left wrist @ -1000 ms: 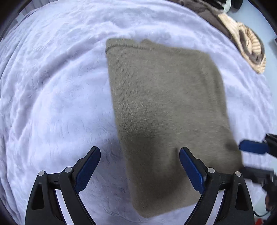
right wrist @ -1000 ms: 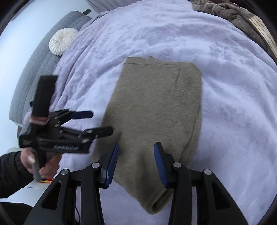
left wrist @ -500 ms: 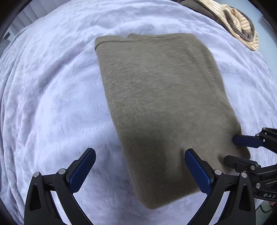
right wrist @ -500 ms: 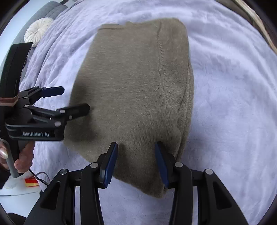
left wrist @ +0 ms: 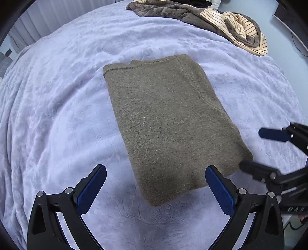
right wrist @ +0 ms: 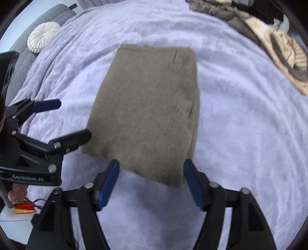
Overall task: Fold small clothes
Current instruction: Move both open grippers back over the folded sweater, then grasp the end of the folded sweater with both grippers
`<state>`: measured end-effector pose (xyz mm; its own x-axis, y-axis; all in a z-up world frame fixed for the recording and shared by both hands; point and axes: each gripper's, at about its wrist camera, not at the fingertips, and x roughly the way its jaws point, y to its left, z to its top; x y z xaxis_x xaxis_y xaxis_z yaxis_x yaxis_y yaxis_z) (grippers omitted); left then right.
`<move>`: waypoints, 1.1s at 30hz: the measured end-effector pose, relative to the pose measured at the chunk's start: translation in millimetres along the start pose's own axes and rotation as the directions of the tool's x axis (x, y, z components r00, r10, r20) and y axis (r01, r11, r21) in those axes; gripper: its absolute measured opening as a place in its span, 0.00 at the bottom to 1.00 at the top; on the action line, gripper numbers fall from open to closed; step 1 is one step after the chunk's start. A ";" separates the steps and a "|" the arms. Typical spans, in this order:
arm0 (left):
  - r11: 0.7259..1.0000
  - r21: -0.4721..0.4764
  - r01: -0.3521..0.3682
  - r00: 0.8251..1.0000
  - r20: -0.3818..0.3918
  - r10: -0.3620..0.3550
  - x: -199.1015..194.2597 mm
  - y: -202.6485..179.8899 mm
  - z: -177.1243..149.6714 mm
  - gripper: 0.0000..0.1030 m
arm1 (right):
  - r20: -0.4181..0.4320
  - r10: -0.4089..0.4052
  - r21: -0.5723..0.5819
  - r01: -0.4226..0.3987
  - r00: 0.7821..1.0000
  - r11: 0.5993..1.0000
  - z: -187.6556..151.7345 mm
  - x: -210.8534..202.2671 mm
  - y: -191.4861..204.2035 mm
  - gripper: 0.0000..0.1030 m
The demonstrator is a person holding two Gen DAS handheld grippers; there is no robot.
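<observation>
An olive-brown knit garment point(left wrist: 165, 123) lies folded into a flat rectangle on the pale lilac bed cover point(left wrist: 57, 107); it also shows in the right wrist view point(right wrist: 148, 111). My left gripper point(left wrist: 156, 188) is open and empty, above the garment's near edge. My right gripper point(right wrist: 151, 184) is open and empty, just off the garment's near right corner. The right gripper shows at the right of the left wrist view point(left wrist: 258, 150). The left gripper shows at the left of the right wrist view point(right wrist: 69, 119), off the garment's left edge.
A heap of clothes with a cream striped piece point(left wrist: 244, 30) and brown fabric point(left wrist: 169, 11) lies at the far right of the bed. A round white cushion point(right wrist: 43, 36) rests on a grey quilted headboard point(right wrist: 23, 55). A red-yellow object point(right wrist: 24, 207) sits low left.
Both grippers have pulled back from the garment and risen. The right gripper's jaws have opened wider. The garment lies flat and unmoved.
</observation>
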<state>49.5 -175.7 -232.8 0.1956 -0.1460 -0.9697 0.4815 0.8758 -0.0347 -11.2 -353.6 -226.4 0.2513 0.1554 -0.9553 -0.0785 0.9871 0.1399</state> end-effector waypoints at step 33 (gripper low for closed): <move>0.903 -0.293 0.315 0.905 -0.195 -0.379 132.6 53.9 54.4 1.00 | -0.096 0.296 0.170 -0.278 0.950 0.946 63.3 107.5 -71.8 0.74</move>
<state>147.8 -172.8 -350.1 -0.1720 -0.3745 -0.9111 0.2454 0.8794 -0.4079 82.5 -405.2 -322.7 0.1230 0.4362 -0.8914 0.0197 0.8970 0.4416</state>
